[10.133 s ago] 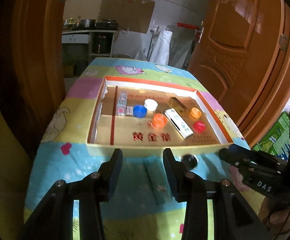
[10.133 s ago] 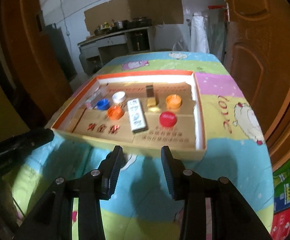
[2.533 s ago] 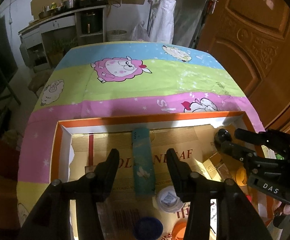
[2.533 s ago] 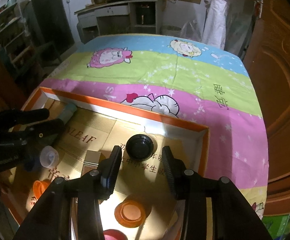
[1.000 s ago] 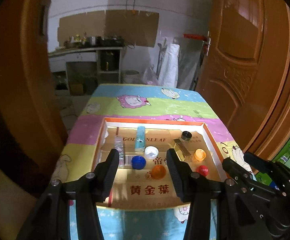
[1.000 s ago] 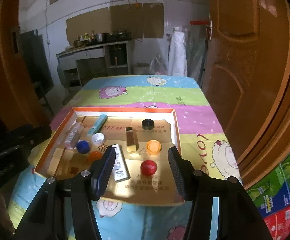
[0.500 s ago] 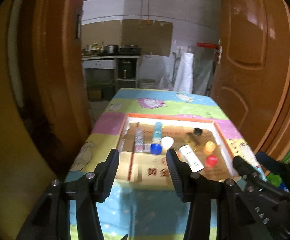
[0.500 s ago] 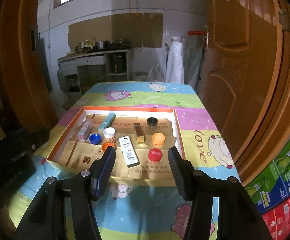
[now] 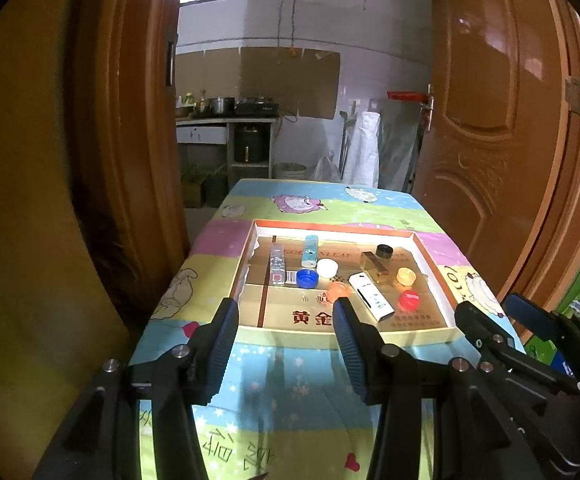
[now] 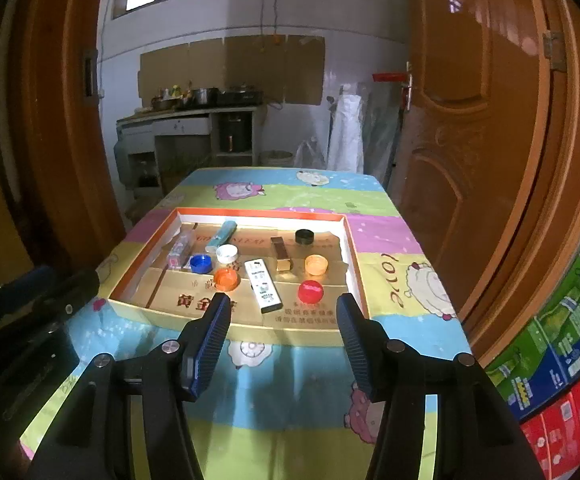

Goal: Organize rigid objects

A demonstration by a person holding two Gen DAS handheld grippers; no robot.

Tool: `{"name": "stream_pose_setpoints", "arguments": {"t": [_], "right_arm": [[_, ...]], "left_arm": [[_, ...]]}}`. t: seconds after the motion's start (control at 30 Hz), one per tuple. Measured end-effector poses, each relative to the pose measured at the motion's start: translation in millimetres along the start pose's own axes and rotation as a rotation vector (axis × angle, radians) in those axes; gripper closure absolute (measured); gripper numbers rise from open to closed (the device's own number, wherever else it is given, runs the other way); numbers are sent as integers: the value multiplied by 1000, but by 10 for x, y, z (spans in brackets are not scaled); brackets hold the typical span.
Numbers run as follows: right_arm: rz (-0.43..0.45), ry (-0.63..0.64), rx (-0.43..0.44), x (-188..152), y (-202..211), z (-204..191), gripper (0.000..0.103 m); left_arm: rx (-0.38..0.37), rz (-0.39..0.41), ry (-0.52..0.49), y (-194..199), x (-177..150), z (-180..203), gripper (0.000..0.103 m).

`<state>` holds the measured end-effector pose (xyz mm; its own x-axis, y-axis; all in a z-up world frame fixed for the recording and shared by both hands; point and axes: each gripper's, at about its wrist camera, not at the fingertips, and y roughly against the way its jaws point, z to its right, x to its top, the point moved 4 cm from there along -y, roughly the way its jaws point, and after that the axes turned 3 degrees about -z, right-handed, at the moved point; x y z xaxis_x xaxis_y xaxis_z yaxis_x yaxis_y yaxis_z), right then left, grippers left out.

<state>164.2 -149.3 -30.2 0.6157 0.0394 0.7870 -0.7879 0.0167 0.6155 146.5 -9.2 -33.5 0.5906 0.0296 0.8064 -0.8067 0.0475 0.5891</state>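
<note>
Only the right view shows stacked cartons (image 10: 562,364) beside the surface (image 10: 290,392); the tray (image 10: 354,256) holds six caps. Both grippers' fingers (image 9: 222,344) (image 10: 210,340) are released, grasping nothing.

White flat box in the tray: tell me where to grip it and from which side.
The white flat box lies flat, long axis running near-to-far. Grip across its narrow width at mid-length, descending from above with the right tongs, one finger per long edge. The orange cap sits close on its left, so keep that finger tight to the box. The red cap leaves more room.
</note>
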Motion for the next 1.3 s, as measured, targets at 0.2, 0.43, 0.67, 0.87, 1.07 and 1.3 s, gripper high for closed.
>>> {"name": "stream_pose_setpoints", "arguments": {"t": [0.2,0.43,0.67,0.87,1.07,1.3], "right_arm": [[0,-19,2,-100,142,34,46],[14,-18,5,-149,336,51,46],[23,-14,3,-251,533,43,46],[27,-18,10,-334,654,39,46],[53,-25,9,-368,789,51,46],[66,-28,8,-418,912,72,46]], "left_arm": [[-2,9,-14,126,-50,44,54],[-2,29,-27,328,-119,88,54],[7,44,-47,513,-210,125,54],[11,55,-54,633,-274,132,54],[12,63,-62,721,-321,160,54],[13,78,-55,831,-354,146,54]]}}
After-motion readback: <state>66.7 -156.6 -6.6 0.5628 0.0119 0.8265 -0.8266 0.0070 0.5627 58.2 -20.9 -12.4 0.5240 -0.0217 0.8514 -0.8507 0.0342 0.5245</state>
